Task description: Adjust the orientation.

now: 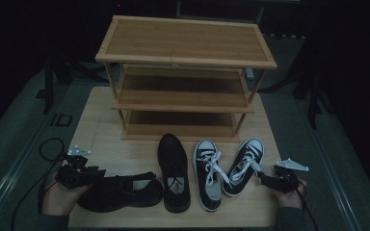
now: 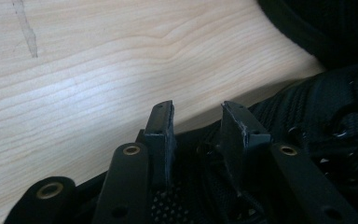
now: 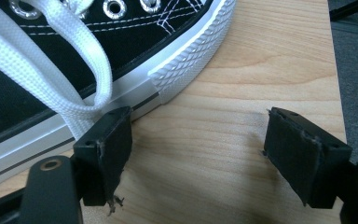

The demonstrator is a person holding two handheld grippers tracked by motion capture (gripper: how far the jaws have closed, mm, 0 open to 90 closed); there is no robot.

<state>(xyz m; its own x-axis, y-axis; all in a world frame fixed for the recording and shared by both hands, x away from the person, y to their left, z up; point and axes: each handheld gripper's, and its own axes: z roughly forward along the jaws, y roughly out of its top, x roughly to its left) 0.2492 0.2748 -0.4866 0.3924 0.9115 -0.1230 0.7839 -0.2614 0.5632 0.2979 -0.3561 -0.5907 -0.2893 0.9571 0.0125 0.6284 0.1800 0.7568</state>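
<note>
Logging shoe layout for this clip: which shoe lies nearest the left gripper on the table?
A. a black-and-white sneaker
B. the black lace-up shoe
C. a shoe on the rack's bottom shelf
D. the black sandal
D: the left gripper sits at the end of the black sandal, whose black straps show beside its jaws in the left gripper view.

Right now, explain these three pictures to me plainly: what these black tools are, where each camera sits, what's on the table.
A person holds a two-jaw hand tool in each hand. The high view looks down on a wooden table with a three-tier shoe rack. In front lie a black sandal, a black lace-up shoe and two black-and-white sneakers. The other two cameras ride on the tools. The left gripper straddles the sandal's strap, jaws partly closed, grip uncertain. The right gripper is open beside a sneaker, holding nothing.
</note>
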